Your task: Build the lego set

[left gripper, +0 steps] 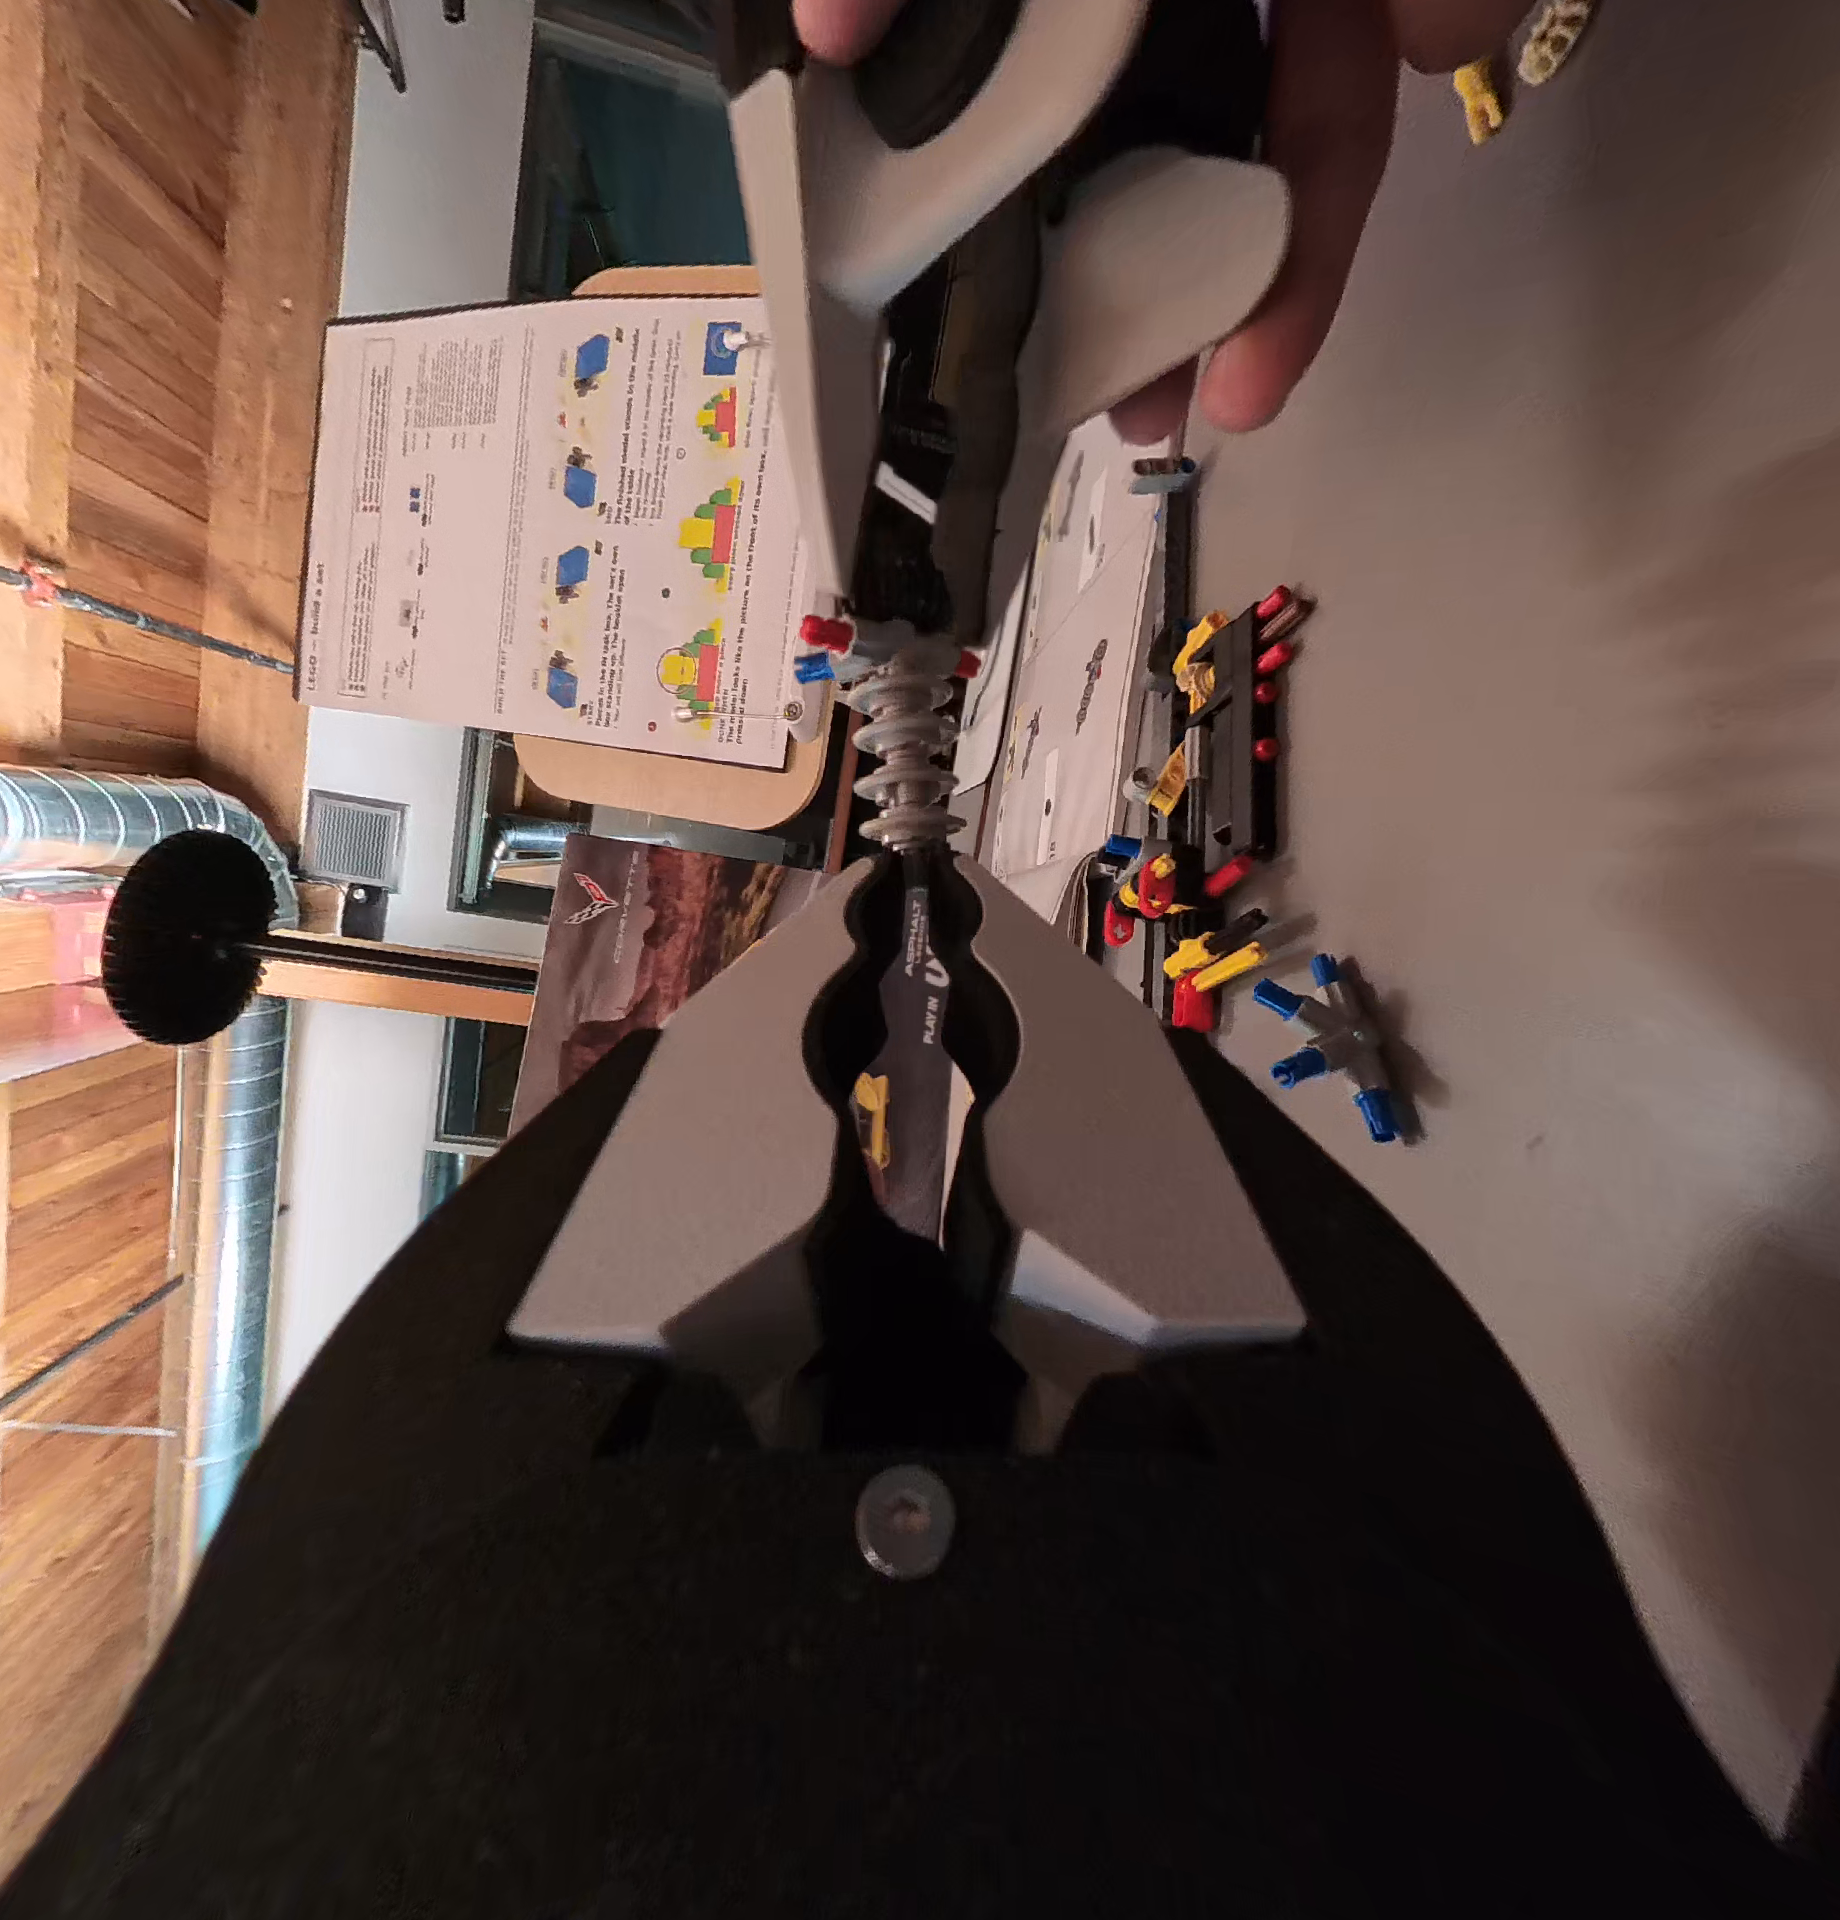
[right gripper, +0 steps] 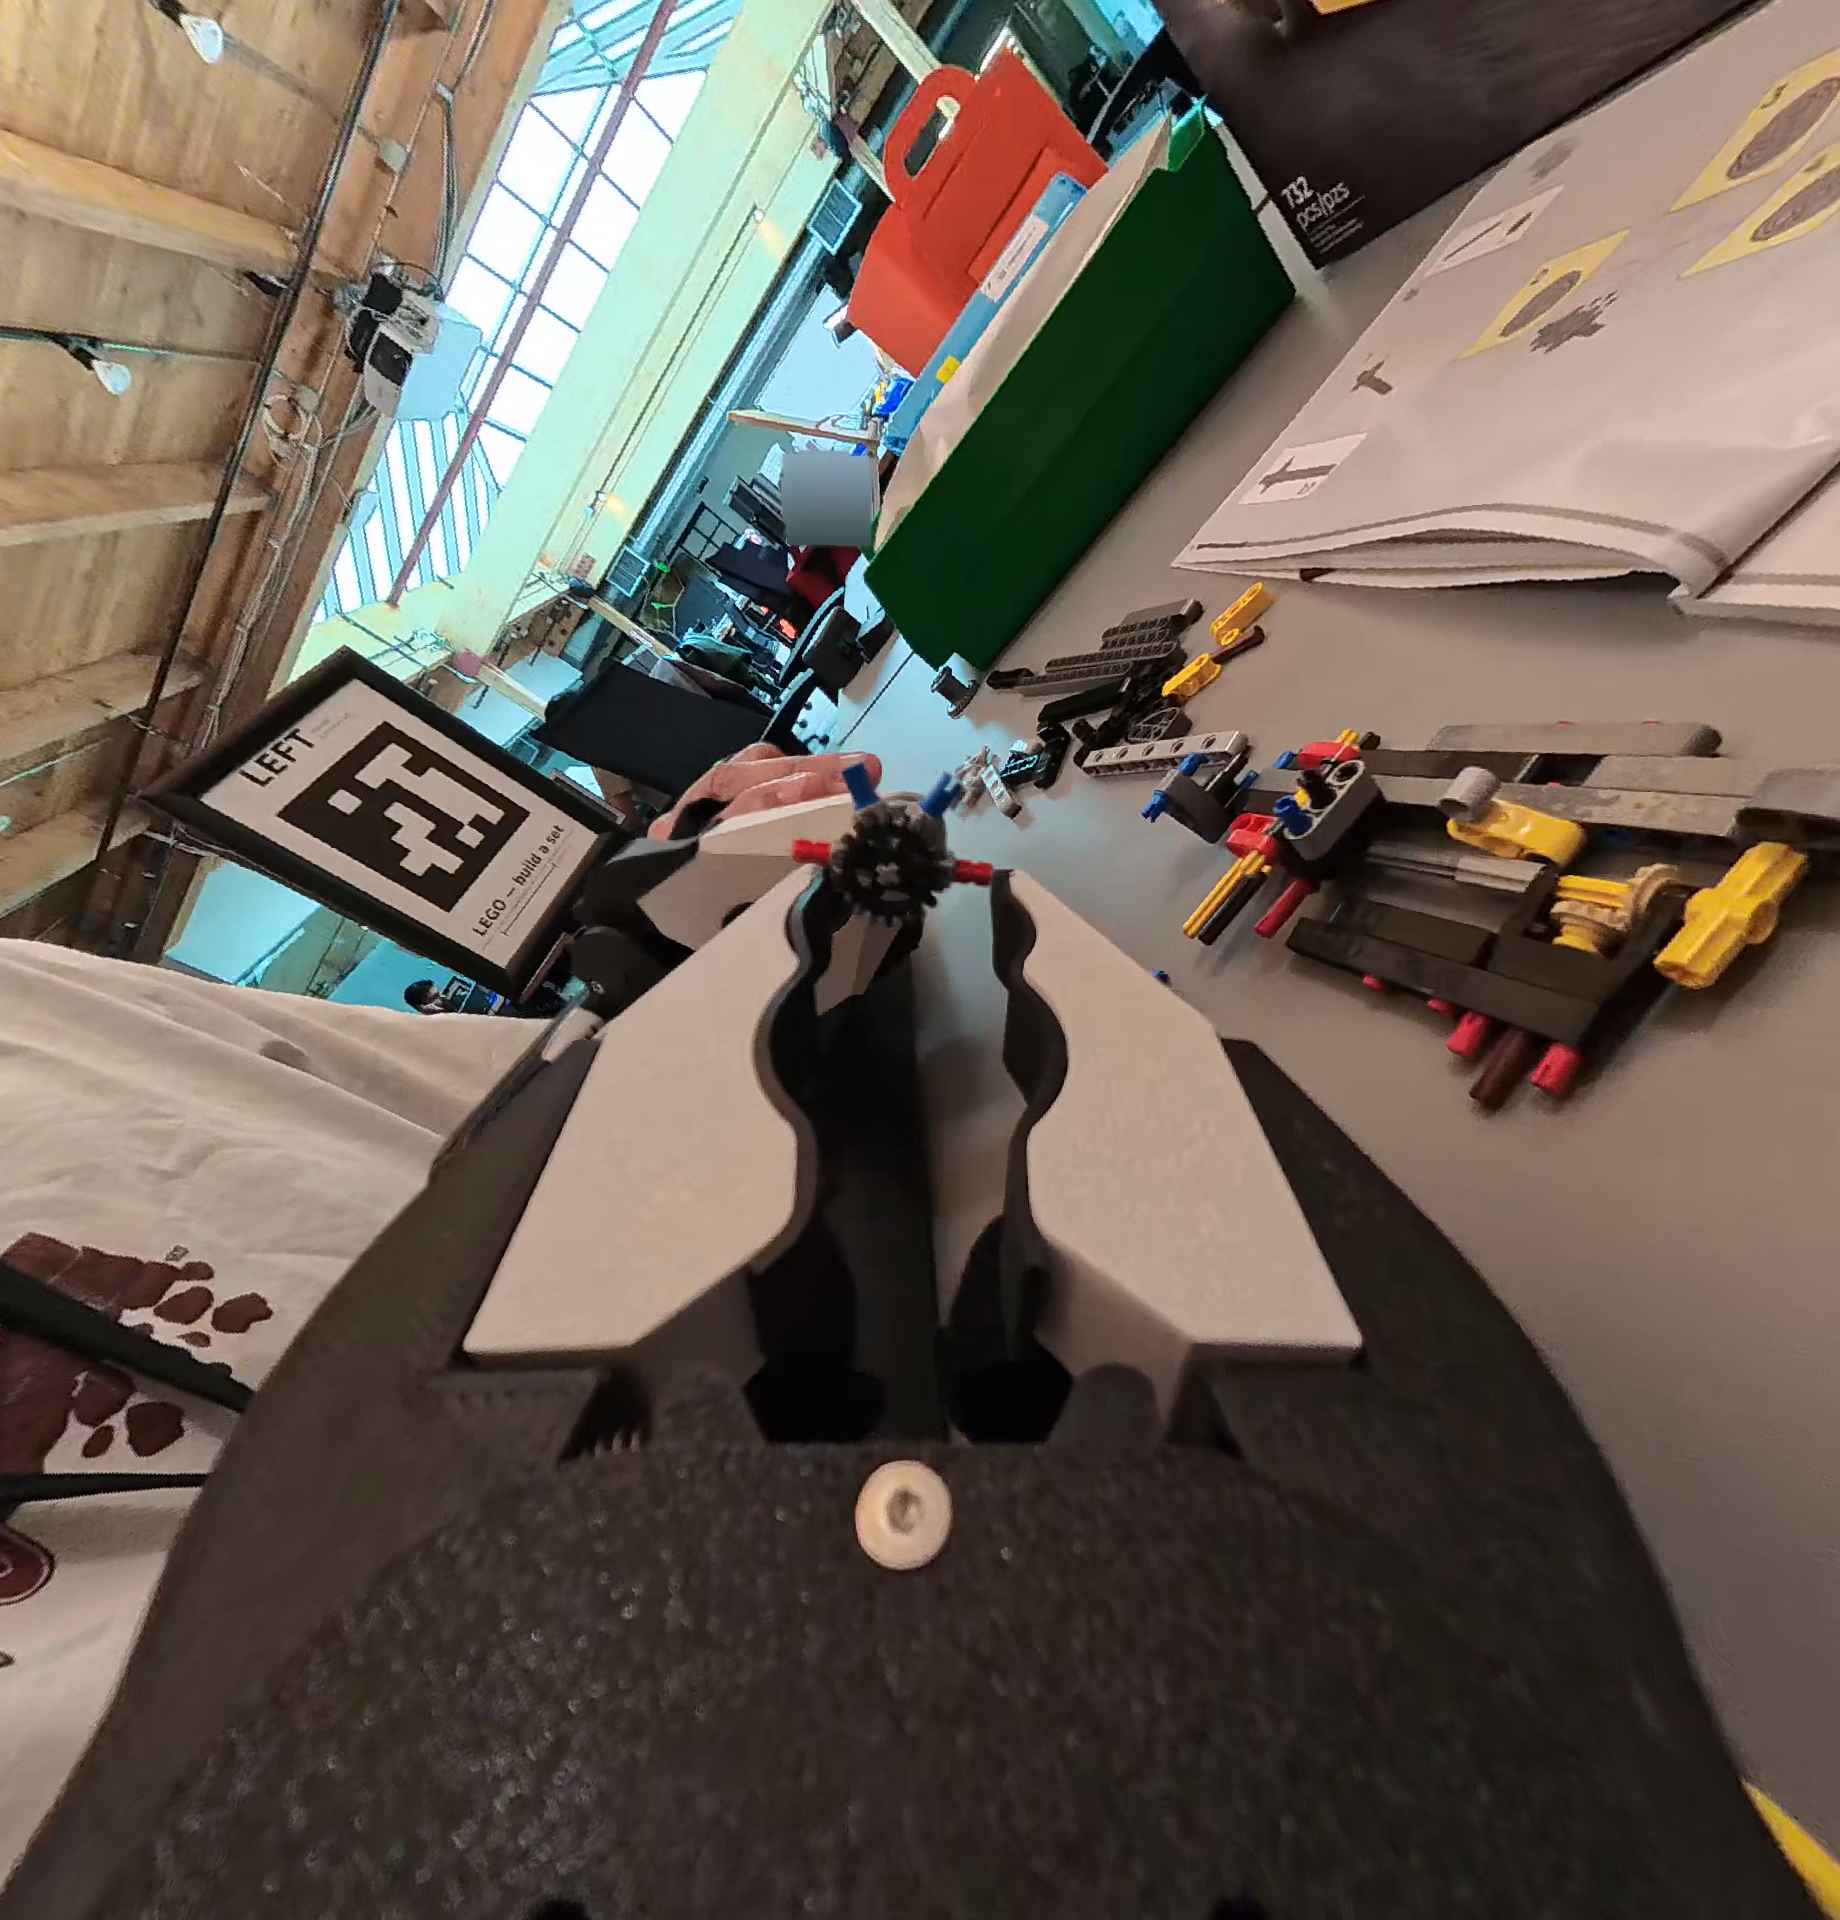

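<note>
My left gripper (left gripper: 911, 868) is shut on the black axle of a small assembly (left gripper: 903, 743): a stack of pale grey ribbed discs with red and blue pins at its far end. My right gripper (right gripper: 900, 883) meets that same piece from the far side. In the right wrist view it shows end-on as a black gear (right gripper: 883, 860) with red and blue pins, and the red pins touch both fingertips. The right gripper and the hand holding it fill the top of the left wrist view. A partly built black frame (right gripper: 1498, 894) with yellow and red parts lies on the grey table (right gripper: 1674, 1247).
A grey connector with blue pins (left gripper: 1342, 1039) lies alone on the table. Loose beams and pins (right gripper: 1124, 675) lie farther off. An open instruction booklet (right gripper: 1622, 416), a green bin (right gripper: 1082, 416) and a black box (right gripper: 1415, 104) stand behind. A framed marker sign (right gripper: 396, 810) stands left. Some 5 cm of space lies between my two pairs of fingers.
</note>
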The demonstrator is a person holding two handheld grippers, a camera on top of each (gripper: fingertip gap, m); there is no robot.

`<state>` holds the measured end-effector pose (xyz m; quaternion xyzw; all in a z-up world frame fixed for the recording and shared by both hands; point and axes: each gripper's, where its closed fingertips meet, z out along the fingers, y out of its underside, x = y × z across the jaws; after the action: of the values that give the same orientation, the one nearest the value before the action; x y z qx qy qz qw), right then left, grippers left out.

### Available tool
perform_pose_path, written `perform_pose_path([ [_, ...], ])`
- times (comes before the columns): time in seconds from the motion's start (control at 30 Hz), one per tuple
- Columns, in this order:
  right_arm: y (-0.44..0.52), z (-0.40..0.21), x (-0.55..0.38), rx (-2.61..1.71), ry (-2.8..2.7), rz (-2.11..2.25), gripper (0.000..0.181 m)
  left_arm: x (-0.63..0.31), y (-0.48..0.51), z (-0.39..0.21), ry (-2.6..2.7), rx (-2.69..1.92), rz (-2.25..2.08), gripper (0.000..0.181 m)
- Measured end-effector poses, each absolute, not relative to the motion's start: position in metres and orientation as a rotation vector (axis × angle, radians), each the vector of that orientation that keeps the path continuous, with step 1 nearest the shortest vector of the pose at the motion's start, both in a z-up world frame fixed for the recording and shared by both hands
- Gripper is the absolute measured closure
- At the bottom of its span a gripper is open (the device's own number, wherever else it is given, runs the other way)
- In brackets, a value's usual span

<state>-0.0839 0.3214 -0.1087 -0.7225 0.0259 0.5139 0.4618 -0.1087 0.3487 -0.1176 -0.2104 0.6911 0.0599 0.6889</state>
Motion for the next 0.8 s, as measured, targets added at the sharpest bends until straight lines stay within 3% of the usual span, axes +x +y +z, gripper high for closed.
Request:
perform_pose_path([
  [0.47,0.319,-0.109,-0.088,-1.787,0.011,1.232,0.161,-0.111,0.347,-0.125,1.600,-0.565,0.016,0.177],
  [0.57,0.320,-0.109,-0.080,-1.780,0.034,1.192,0.161,-0.119,0.357,-0.137,1.679,-0.747,-0.122,0.164],
  [0.67,0.318,-0.105,-0.068,-1.748,0.048,1.155,0.162,-0.135,0.361,-0.161,1.804,-1.058,-0.402,0.166],
  [0.73,0.316,-0.108,-0.064,-1.770,0.028,1.089,0.162,-0.143,0.352,-0.177,1.883,-1.285,-0.626,0.153],
  [0.8,0.314,-0.115,-0.062,-1.808,-0.010,0.997,0.161,-0.146,0.348,-0.183,1.918,-1.391,-0.725,0.152],
])
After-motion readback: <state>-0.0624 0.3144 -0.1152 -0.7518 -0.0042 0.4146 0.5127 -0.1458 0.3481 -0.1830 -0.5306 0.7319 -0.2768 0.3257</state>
